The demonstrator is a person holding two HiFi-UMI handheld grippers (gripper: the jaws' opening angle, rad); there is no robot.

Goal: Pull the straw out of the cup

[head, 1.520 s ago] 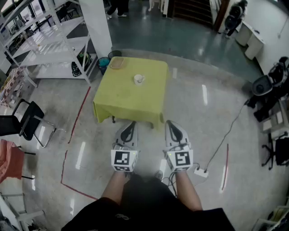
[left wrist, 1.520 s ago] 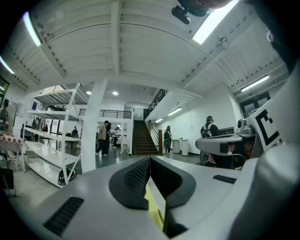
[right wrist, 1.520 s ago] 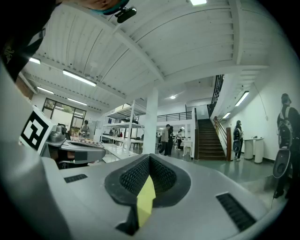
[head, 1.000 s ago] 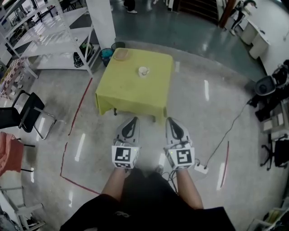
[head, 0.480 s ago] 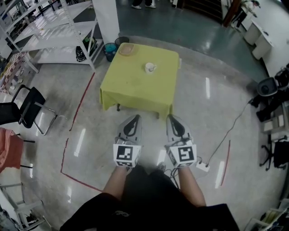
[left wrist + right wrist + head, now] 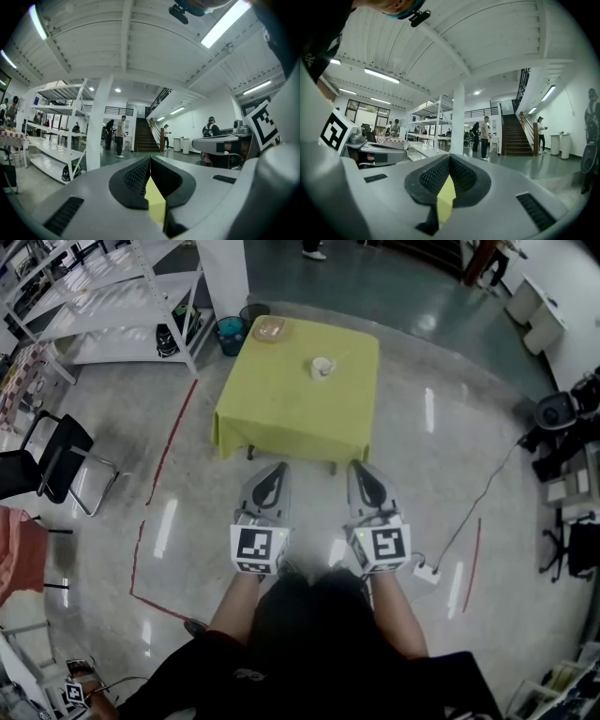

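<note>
A white cup [image 6: 322, 367] with a thin straw leaning to its right stands on a table under a yellow cloth [image 6: 295, 409], far ahead in the head view. Both grippers are held side by side short of the table's near edge, pointing at it. My left gripper [image 6: 277, 469] is shut with nothing in it. My right gripper [image 6: 359, 467] is also shut and empty. In the left gripper view the left gripper [image 6: 150, 158] shows its pads meeting at the tip, with a sliver of yellow cloth below. The right gripper [image 6: 450, 159] looks the same in its own view.
A tan plate [image 6: 270, 330] lies at the table's far left corner. White shelving [image 6: 94, 306] and a white column [image 6: 221, 273] stand left of the table, a black chair [image 6: 47, 460] nearer left. Red tape [image 6: 169, 451] marks the floor. A power strip [image 6: 427, 571] lies at right.
The person has walked toward the table: it has drawn nearer in the head view. Both grippers stay shut, side by side, carried forward with the person.
</note>
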